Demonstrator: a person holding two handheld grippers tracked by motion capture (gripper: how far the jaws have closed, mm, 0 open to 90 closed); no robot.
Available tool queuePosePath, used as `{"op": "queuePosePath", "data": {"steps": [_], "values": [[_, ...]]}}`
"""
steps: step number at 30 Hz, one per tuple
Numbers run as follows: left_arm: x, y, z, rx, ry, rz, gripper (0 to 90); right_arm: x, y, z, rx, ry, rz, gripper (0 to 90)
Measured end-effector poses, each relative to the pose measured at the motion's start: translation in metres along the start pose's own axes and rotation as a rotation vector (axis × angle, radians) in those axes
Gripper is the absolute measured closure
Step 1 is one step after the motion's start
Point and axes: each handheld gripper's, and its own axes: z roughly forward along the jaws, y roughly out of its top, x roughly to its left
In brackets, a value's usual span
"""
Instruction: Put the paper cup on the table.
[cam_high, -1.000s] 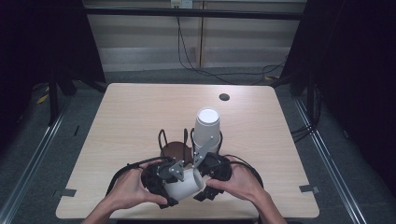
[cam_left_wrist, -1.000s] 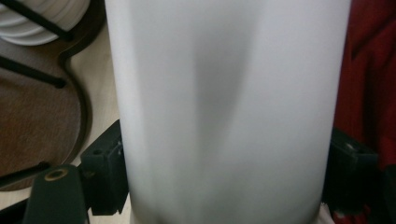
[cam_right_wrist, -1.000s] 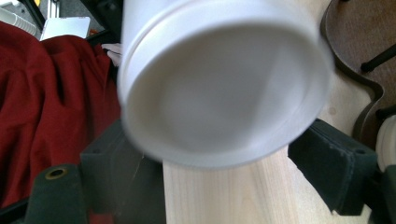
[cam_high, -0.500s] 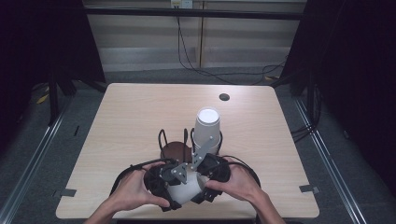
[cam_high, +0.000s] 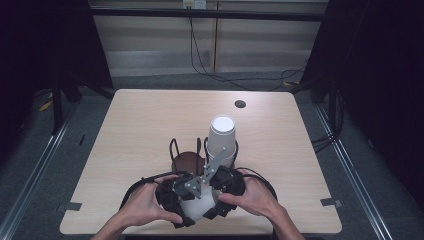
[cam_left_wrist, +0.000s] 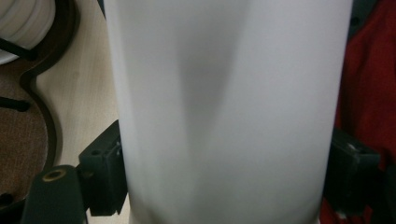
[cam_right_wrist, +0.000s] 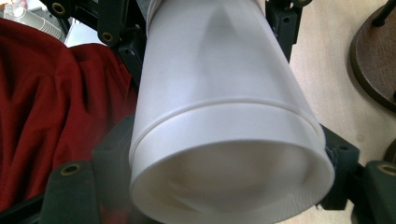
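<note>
Jaws of the left gripper (cam_high: 176, 200) stood on either side of a white paper cup (cam_high: 196, 206), close against its wall in the left gripper view; they had just been opening a little with the cup between them, and I could not tell whether the pads pressed on it. Jaws of the right gripper (cam_high: 224, 192) flanked the same cup near its wide rim in the right gripper view, closed in on its sides.

At the near edge of the table (cam_high: 140, 130), the cup lay between the two hands, roughly at the middle. Just beyond the grippers stood a dark wire holder (cam_high: 187, 159) with a brown round base; its left place showed that bare base. At the holder's right stood a stack of white cups (cam_high: 221, 140), upright, with a closed white top toward the camera. A small dark hole (cam_high: 240, 104) sat in the far part of the table, well apart from everything else. Cables looped out from both grippers over the near table. A red cloth (cam_right_wrist: 51, 98) showed behind the cup in the right gripper view.

Held off the table, the cup lay roughly level, its long axis running left to right. Its open mouth faced the right gripper's camera, its narrow end toward the left gripper. Nothing was visible inside it.
</note>
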Motion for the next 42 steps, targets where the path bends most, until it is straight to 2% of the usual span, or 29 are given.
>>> {"op": "queuePosePath", "data": {"steps": [2, 5, 6, 12, 16, 18, 21, 30, 32, 35, 36, 37, 38, 40, 42], "values": [[0.000, 0.000, 0.000, -0.007, 0.005, -0.001, 16.7, -0.001, 0.000, 0.000, -0.003, -0.002, -0.009, 24.8], [0.001, -0.001, -0.001, -0.017, 0.016, -0.002, 15.3, -0.001, -0.001, -0.002, -0.002, -0.003, 0.005, 24.8], [0.001, -0.001, -0.001, -0.021, 0.019, -0.002, 15.0, -0.001, -0.001, -0.002, -0.011, -0.010, -0.006, 24.8], [0.002, -0.002, 0.000, -0.038, 0.019, -0.009, 14.4, -0.002, -0.002, -0.002, -0.010, -0.009, 0.011, 24.9], [0.005, -0.005, 0.001, -0.052, 0.019, 0.001, 14.4, -0.002, -0.002, -0.002, -0.004, -0.013, 0.025, 24.9], [0.004, -0.007, 0.001, -0.074, 0.048, -0.007, 14.4, -0.003, -0.002, -0.002, -0.023, -0.032, 0.006, 25.1], [0.006, -0.008, -0.002, -0.095, 0.060, 0.021, 14.2, -0.003, -0.002, -0.004, -0.030, -0.046, 0.007, 25.1], [0.008, -0.013, -0.009, -0.151, 0.046, 0.034, 10.8, -0.003, -0.003, -0.004, -0.028, -0.046, 0.019, 25.1], [0.009, -0.014, -0.011, -0.170, 0.038, 0.033, 10.8, -0.004, -0.003, -0.004, -0.043, -0.054, 0.004, 25.1], [0.011, -0.016, -0.015, -0.190, 0.032, 0.036, 10.7, -0.005, -0.004, -0.005, -0.056, -0.054, 0.001, 25.1], [0.011, -0.017, -0.016, -0.207, 0.036, 0.032, 10.8, -0.004, -0.004, -0.006, -0.050, -0.062, 0.013, 25.1], [0.011, -0.017, -0.017, -0.203, 0.039, 0.035, 10.8, -0.004, -0.004, -0.006, -0.053, -0.058, 0.007, 25.1], [0.011, -0.018, -0.018, -0.208, 0.045, 0.027, 10.8, -0.005, -0.005, -0.007, -0.056, -0.062, 0.006, 25.1], [0.013, -0.019, -0.019, -0.233, 0.029, 0.013, 10.8, -0.005, -0.005, -0.008, -0.057, -0.059, 0.012, 25.1], [0.013, -0.020, -0.021, -0.253, 0.038, 0.011, 10.8, -0.005, -0.006, -0.008, -0.058, -0.053, 0.018, 25.0]]}}
